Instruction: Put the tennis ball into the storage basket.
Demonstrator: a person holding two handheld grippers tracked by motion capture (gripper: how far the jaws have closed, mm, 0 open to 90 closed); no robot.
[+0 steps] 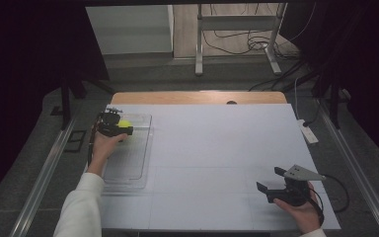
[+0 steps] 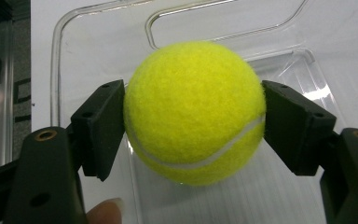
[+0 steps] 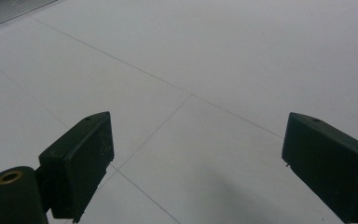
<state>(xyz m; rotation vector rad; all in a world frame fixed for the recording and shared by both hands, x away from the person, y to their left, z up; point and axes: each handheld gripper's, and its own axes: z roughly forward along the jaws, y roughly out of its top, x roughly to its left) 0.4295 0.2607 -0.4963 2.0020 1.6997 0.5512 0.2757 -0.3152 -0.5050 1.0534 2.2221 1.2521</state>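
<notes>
There is one tennis ball (image 2: 195,112), yellow-green with a white seam, and the left gripper (image 2: 193,123) holds it. In the left gripper view its two black fingers (image 2: 99,128) are clamped on the ball, one on each side, and the ball sits in the middle of the frame. Under the ball lies one clear plastic tray (image 2: 98,28) with rounded corners. In the high view this tray (image 1: 140,168) is at the left part of the white table (image 1: 217,143), and the left gripper (image 1: 121,129) holds the ball (image 1: 125,124) over the upper end of the tray. One hand (image 1: 106,145) with a white sleeve carries this gripper.

The right gripper (image 1: 271,179) is at the lower right of the high view, near the front edge of the table, in the other hand (image 1: 303,212). Its two fingers (image 3: 81,161) stand wide apart with nothing between them, above the bare white table (image 3: 205,60).
</notes>
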